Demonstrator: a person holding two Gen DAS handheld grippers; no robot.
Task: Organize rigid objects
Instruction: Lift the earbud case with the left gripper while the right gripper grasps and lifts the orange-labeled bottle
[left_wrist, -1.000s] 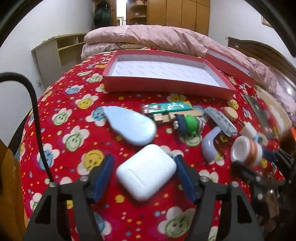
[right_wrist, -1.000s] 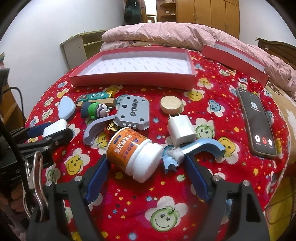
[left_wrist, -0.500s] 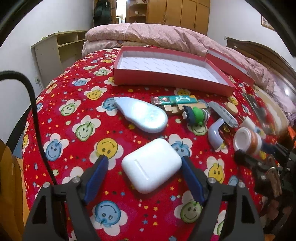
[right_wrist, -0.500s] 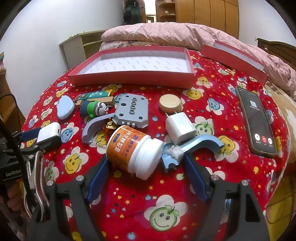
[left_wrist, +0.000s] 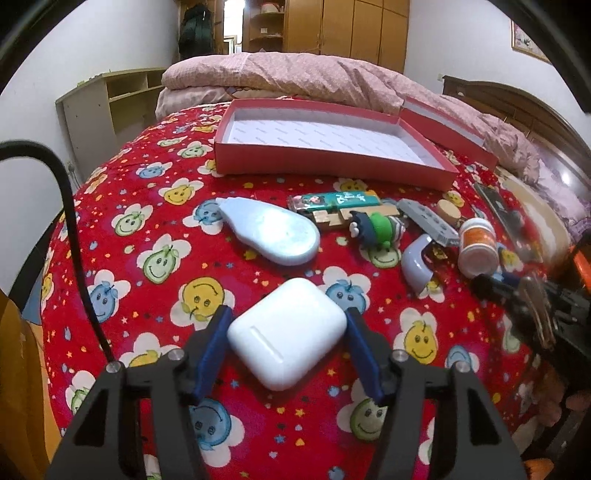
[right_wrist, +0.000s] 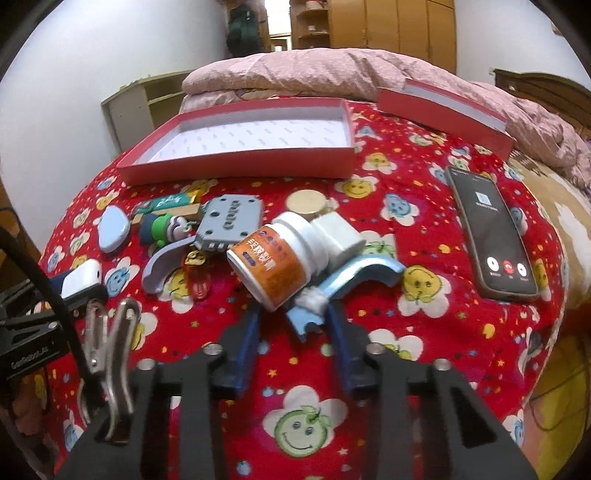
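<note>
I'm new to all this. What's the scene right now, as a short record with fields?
Surface: red smiley-flower blanket
Container: open red box, nothing inside
Left gripper: fingers closing, pads against both sides of the white earbud case
Right gripper: fingers closing; end of the blue curved piece between them, no grip yet
Orange bottle: tipped, just beyond the right fingers
Also loose: phone, white charger

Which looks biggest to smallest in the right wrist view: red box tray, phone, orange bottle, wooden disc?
1. red box tray
2. phone
3. orange bottle
4. wooden disc

The orange bottle sits nearest the camera, so it looks inflated; it still reads smaller than the phone.
</note>
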